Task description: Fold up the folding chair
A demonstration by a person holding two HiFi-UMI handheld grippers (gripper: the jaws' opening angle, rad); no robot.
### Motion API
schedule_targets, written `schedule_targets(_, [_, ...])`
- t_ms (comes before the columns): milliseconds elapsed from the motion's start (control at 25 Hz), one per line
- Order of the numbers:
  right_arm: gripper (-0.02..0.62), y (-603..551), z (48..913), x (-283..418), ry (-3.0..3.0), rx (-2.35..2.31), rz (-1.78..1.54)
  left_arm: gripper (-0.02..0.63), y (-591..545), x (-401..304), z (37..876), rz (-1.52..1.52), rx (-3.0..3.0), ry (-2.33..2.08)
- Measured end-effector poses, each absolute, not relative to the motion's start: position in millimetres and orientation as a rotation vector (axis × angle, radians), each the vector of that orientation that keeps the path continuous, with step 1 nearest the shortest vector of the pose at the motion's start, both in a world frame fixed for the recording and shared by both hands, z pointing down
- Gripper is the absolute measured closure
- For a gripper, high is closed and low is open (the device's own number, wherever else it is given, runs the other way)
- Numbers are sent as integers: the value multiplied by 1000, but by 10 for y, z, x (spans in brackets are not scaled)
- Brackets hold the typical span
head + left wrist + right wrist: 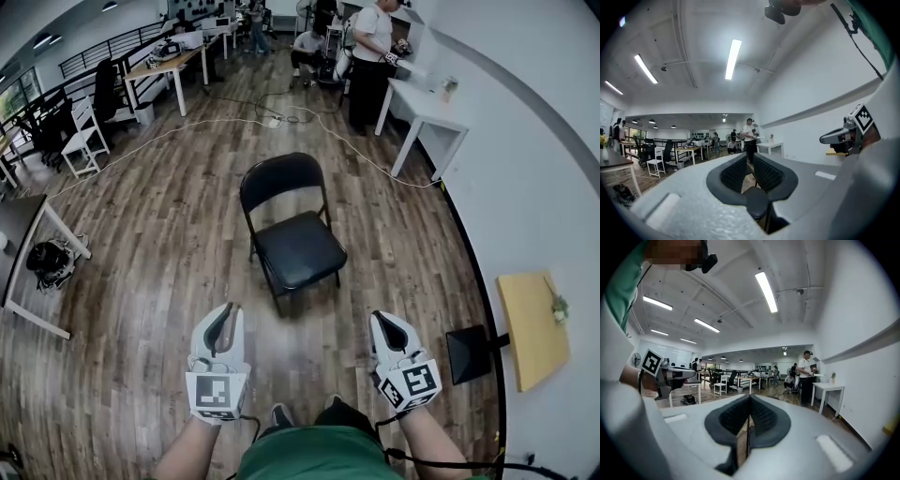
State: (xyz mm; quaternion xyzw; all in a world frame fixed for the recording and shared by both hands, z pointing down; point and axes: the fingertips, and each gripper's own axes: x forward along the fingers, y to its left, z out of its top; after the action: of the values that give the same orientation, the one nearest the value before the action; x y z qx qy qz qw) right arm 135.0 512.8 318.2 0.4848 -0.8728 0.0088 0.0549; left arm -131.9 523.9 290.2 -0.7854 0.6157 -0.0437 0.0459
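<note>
Head view: folding chair (292,246) unfolded on wood floor (169,234), ahead of both grippers, untouched. Left gripper (225,317): fingers barely apart, empty. Right gripper (386,324): fingers closed, empty. Risk: ungripped push slides or tips chair.

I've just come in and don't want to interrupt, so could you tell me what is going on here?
A person stands facing a black folding chair, which is open and upright on the wooden floor. They hold a gripper in each hand, both pointed towards the chair but short of it. The left gripper has its jaws slightly apart with nothing between them; the right gripper is shut and empty. Neither touches the chair, so the folding has not begun.
</note>
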Motion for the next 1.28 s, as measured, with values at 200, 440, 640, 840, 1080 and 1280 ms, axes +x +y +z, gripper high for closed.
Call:
schedule_targets(200, [592,5020,3403,1368,-2624,1502,122,557,5056,-1311,2998,-142,-2434,1832])
schedule_targets(440, [592,4557,3729,1372,-2625,1482,259,583,4603,-1256,3121,-208,-2467,1819])
schedule_targets(640, [592,3980,4043,1272,-2654,1452,408,583,4142,-1428,3151,-276,-2400,1864])
schedule_targets(840, [592,3347,4289,1332,-2661,1405,521,583,3559,-1500,3153,-294,-2376,1978])
schedule_targets(1080, [592,2779,4627,1404,-2633,1365,650,588,2994,-1456,3258,-353,-2346,2028])
schedule_targets(1280, [592,2534,4814,1418,-2611,1326,728,587,2647,-1461,3255,-335,-2344,2044])
